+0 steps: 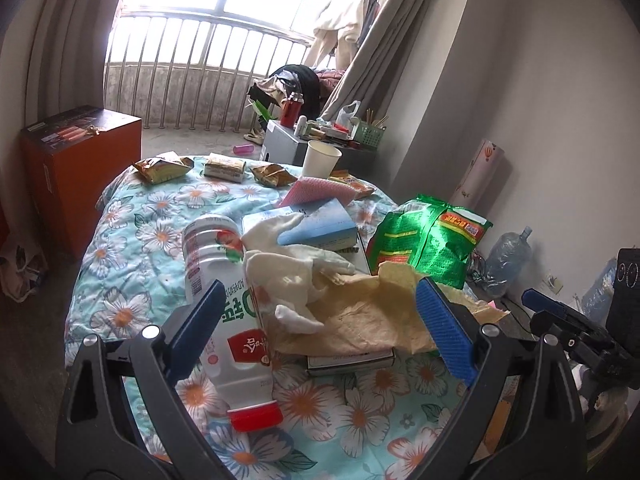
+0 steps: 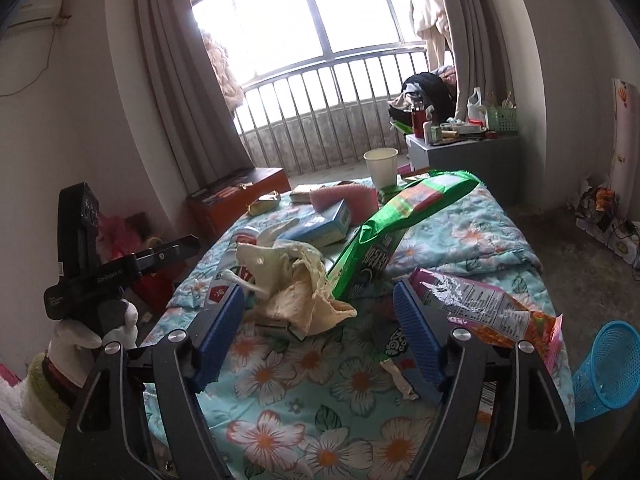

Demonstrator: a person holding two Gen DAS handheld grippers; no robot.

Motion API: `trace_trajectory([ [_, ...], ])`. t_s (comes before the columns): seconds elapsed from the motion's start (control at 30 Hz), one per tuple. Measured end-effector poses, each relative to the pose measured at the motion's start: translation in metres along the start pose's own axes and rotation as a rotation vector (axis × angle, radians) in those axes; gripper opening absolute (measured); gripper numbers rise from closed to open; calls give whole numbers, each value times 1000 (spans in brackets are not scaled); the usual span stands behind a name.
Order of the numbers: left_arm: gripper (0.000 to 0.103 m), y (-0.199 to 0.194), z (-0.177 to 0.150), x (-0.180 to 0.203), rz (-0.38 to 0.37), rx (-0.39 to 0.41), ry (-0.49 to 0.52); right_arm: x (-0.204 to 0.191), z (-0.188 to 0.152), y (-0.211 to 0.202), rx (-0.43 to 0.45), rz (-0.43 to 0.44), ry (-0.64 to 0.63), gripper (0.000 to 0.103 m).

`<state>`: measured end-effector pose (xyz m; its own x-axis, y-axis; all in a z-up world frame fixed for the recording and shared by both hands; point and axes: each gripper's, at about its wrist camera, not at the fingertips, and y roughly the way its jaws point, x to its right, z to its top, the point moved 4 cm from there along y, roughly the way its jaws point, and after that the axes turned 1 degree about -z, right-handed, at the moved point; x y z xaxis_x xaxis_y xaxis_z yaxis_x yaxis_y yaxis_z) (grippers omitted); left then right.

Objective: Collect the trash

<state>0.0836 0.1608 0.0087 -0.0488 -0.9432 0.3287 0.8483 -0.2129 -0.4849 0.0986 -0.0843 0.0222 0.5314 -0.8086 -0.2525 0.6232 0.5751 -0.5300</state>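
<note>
Trash is all over the bed (image 1: 132,216). Left gripper (image 1: 320,312) is released, fingers straddling the bottle (image 1: 228,300) and crumpled paper (image 1: 360,312). Right gripper (image 2: 320,316) is released too, empty, paper just ahead; I'd pinch low.

Left gripper (image 1: 318,328) seen tilted downward, jaws spread wide, blue pads (image 1: 446,330) apart, nothing pressed between them. Right gripper (image 2: 320,340) likewise angled down, jaws parted, pads (image 2: 418,340) clear of any grip. In right wrist view, left gripper held at left edge by hand (image 2: 94,330) in white glove, striped sleeve (image 2: 32,392) below. In left wrist view, right gripper visible at right edge, hand mostly hidden.
</note>
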Motion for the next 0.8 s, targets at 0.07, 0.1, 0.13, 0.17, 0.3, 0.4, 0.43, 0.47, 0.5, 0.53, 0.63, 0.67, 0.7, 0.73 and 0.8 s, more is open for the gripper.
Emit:
trace_trajectory([
  [0.07, 92, 5, -4, -2, 1, -7, 4, -4, -1, 9, -21, -22, -19, 65],
  [0.1, 92, 6, -5, -3, 2, -9, 6, -7, 0, 13, -26, -35, -32, 60],
  [0.13, 92, 6, -6, -3, 4, -10, 9, -10, 1, 16, -27, -44, -49, 58],
  [0.17, 92, 7, -6, -3, 6, -10, 12, -14, 2, 18, -22, -57, -75, 56],
  [0.3, 92, 9, -7, -5, 10, -7, 25, -34, 11, 26, 3, -79, -189, 55],
  [0.4, 92, 10, -8, -7, 3, -7, 26, -38, 11, 41, -22, -100, -227, 49],
  [0.43, 92, 10, -7, -7, 1, -8, 25, -37, 11, 48, -38, -108, -230, 47],
  [0.47, 92, 11, -7, -8, -2, -8, 24, -35, 9, 53, -50, -116, -228, 45],
  [0.5, 92, 12, -7, -8, -5, -9, 23, -34, 8, 58, -64, -129, -223, 44],
  [0.53, 92, 12, -7, -8, -9, -10, 23, -32, 6, 62, -76, -137, -218, 43],
  [0.63, 92, 17, -5, -8, -13, -16, 35, -28, 0, 71, -109, -140, -203, 37],
  [0.67, 92, 19, -5, -7, -11, -20, 42, -28, -2, 73, -119, -140, -201, 33],
  [0.7, 92, 23, -4, -7, 0, -27, 52, -27, -4, 75, -129, -137, -200, 27],
  [0.73, 92, 27, -3, -6, 14, -33, 65, -27, -5, 75, -135, -136, -196, 23],
  [0.8, 91, 34, 0, -4, 31, -36, 94, -26, -7, 76, -143, -132, -185, 14],
])
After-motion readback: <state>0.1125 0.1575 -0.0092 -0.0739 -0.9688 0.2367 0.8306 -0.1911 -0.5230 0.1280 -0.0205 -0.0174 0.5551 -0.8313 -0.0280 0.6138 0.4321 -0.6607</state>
